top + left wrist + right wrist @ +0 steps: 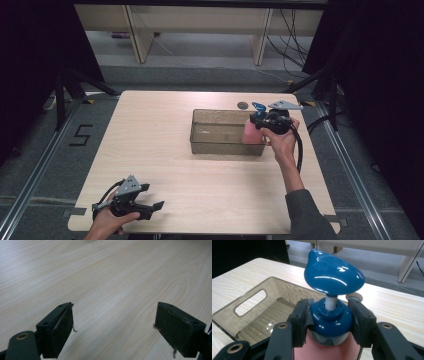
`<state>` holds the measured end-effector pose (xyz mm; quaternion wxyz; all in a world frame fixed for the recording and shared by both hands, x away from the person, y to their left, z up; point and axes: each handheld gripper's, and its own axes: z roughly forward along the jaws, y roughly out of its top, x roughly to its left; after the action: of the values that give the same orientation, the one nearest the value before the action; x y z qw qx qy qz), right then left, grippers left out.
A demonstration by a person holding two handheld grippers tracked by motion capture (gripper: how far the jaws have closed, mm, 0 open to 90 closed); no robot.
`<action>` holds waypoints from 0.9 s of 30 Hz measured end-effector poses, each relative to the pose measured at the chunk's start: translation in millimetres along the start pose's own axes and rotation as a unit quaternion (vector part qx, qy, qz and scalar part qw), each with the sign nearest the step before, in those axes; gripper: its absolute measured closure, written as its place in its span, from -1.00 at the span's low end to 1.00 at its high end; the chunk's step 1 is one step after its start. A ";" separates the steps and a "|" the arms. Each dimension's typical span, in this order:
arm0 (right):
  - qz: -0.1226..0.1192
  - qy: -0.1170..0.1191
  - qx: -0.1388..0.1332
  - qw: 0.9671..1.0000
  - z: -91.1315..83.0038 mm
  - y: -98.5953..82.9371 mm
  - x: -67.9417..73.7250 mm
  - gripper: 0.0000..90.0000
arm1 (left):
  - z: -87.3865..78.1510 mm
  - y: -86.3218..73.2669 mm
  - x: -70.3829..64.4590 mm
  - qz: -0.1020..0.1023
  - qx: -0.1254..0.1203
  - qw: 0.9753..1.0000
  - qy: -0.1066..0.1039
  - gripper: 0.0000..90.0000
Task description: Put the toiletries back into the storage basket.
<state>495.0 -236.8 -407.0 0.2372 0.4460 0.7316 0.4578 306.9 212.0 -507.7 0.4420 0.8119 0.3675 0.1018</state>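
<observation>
A pink pump bottle (251, 134) with a blue pump head (333, 275) hangs at the right end of a clear brownish bin (200, 142). My right gripper (266, 120) is shut on the bottle's blue collar (329, 321), one pad on each side, with the bottle upright over the bin's right end (249, 310). Whether the bottle touches the bin's floor is hidden. My left gripper (154, 196) rests near the table's front left corner, jaws wide apart over bare wood, nothing between its pads (63, 327).
The bin stands on a light wooden table (150, 150). A small dark round disc (243, 105) lies just behind the bin. Table legs and cables stand on the floor beyond the far edge.
</observation>
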 end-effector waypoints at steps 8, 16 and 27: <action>0.008 0.007 0.004 1.000 -0.2 -6.8 0.9 0.19 | -0.1 0.1 0.4 0.001 0.000 1.000 0.000 -0.67; -0.007 -0.001 0.001 1.000 0.3 -12.3 -1.1 0.19 | 0.0 -0.1 -0.2 0.000 -0.002 1.000 -0.001 -0.67; -0.007 0.004 0.007 1.000 1.6 -17.3 1.0 0.19 | 0.1 -0.2 -0.3 0.000 -0.002 1.000 -0.001 -0.67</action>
<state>488.3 -238.4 -423.0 0.2346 0.4406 0.7389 0.4526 306.6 211.8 -507.9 0.4438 0.8115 0.3664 0.1015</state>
